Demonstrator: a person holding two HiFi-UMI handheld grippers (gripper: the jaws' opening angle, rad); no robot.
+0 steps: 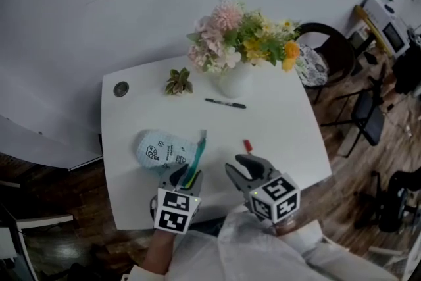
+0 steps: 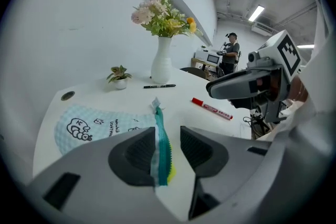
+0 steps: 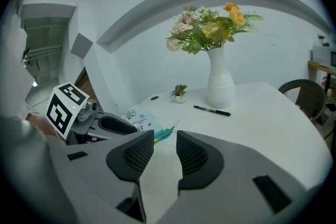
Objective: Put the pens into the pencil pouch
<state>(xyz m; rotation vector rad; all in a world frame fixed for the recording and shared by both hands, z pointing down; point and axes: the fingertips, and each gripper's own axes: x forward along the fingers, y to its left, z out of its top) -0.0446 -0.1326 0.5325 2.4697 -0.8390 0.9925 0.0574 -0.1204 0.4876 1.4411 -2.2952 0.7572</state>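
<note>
White table (image 1: 283,128), pens not in the pouch yet. Pale blue pencil pouch (image 1: 158,149) lay flat at near left, teal zipper edge (image 2: 160,139) pointing toward the near edge. Left gripper (image 1: 187,174) sat at that edge: the zipper strip ran between its jaws, against one of them with a visible gap at the other, so jaws apart, not clamped. Right gripper (image 1: 240,164) hovered just right of it, jaws apart, nothing between them. Red marker (image 1: 248,145) lay on the table just beyond the right gripper, apart from the pouch. Black pen (image 1: 225,102) lay farther back, near the white vase (image 1: 233,82) of flowers. Small potted plant (image 1: 178,82) stood left of the vase.
</note>
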